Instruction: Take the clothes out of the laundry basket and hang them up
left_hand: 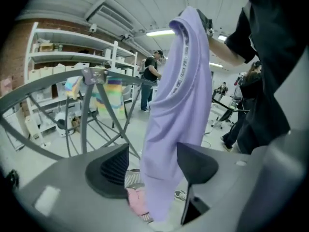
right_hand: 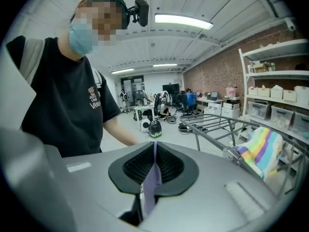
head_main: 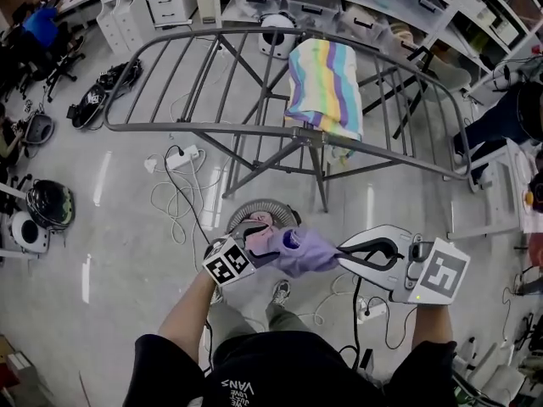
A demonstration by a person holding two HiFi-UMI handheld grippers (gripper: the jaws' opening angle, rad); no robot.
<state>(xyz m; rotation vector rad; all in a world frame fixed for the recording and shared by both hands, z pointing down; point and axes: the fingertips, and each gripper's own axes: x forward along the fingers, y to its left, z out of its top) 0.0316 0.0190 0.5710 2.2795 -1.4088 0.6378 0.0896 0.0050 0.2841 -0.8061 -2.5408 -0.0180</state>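
Garment of lilac fabric [head_main: 305, 253] hangs with its long axis vertical from the right gripper [head_main: 344, 257], which is clamped on its upper edge. The left gripper [head_main: 257, 244] is nearer the free length, jaws apart, cloth between them unpinched. The grey metal drying rack [head_main: 204, 127] stands ahead. Count: one held garment, one rainbow-striped towel [head_main: 325, 87] hung.

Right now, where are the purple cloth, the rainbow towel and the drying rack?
purple cloth [head_main: 307, 253]: head view, bunched middle.
rainbow towel [head_main: 327, 87]: head view, striped middle.
drying rack [head_main: 187, 127]: head view, front rail.
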